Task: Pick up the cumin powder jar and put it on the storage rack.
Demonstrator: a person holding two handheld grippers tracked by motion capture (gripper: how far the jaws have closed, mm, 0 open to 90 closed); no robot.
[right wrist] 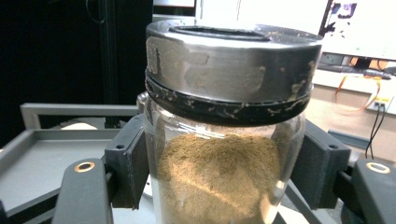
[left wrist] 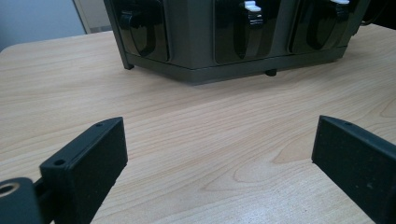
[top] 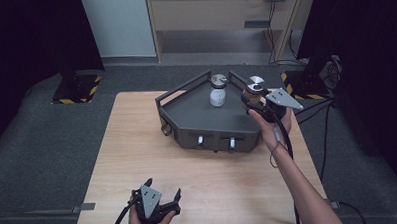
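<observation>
A glass jar of brown powder (top: 254,91) with a worn metal lid is clamped between the pads of my right gripper (top: 256,104) at the right corner of the dark grey tray (top: 202,119). Seen close in the right gripper view, the jar (right wrist: 219,177) sits between both fingers (right wrist: 125,161), with the tray floor (right wrist: 42,158) behind it. Whether the jar rests on the tray I cannot tell. A second jar with white contents (top: 217,92) stands upright at the tray's back. My left gripper (top: 163,189) is open near the table's front edge, its jaws wide over bare wood (left wrist: 219,158).
The tray's front wall (left wrist: 196,60) carries dark latches with white tabs (top: 200,140). Raised rails (top: 183,87) run along its back sides. Beyond the table are a wooden shelf (top: 218,21), cables (top: 330,67) at the right, and a hazard-striped stand base (top: 78,88) at the left.
</observation>
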